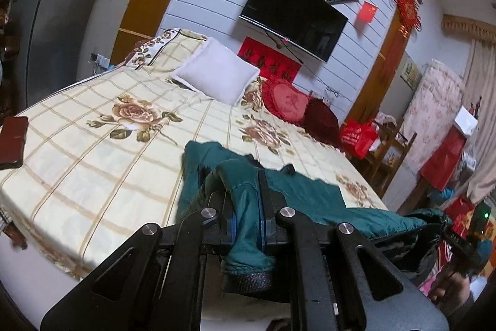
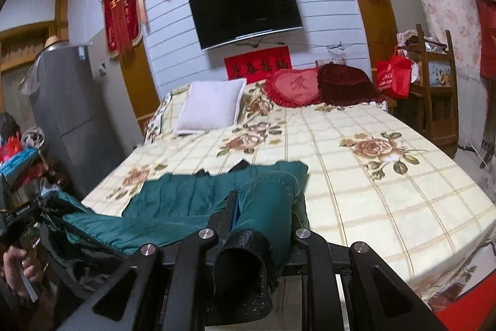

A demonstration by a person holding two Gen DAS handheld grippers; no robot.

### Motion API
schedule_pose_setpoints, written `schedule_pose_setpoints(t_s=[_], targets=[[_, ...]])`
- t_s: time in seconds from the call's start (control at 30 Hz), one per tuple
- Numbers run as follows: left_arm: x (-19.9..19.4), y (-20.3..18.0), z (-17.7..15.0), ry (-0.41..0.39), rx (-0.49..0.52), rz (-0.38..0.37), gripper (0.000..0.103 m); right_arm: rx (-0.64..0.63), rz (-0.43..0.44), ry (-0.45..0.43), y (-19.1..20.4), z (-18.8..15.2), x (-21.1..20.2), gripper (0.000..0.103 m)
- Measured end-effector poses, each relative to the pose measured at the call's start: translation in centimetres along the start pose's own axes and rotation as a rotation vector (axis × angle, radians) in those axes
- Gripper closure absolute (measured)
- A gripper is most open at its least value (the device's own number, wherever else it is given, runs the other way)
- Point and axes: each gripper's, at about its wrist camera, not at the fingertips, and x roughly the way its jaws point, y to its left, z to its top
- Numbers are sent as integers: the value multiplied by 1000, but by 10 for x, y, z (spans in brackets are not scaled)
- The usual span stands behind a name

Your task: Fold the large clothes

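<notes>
My left claw [image 1: 248, 207] and right claw [image 2: 263, 207] each pinch a cuffed sleeve of the green jacket [image 2: 186, 200], whose body stretches between them along the bed's [image 2: 372, 191] near edge.

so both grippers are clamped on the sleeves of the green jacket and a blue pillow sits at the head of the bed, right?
Not quite: the pillow is white, not blue, as the right wrist view shows. The rest holds: the left gripper and right gripper are each shut on a sleeve of the green jacket on the bed.
</notes>
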Motion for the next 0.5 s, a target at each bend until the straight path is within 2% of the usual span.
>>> schedule_pose_setpoints(t_s=[0.27,0.5], targets=[[73,-1,44,16,-30,44,94,82,-34,-42,-4,42,67,86],[174,7,55,70,-1,176,94,146,-109,27,-23,62,180,86]])
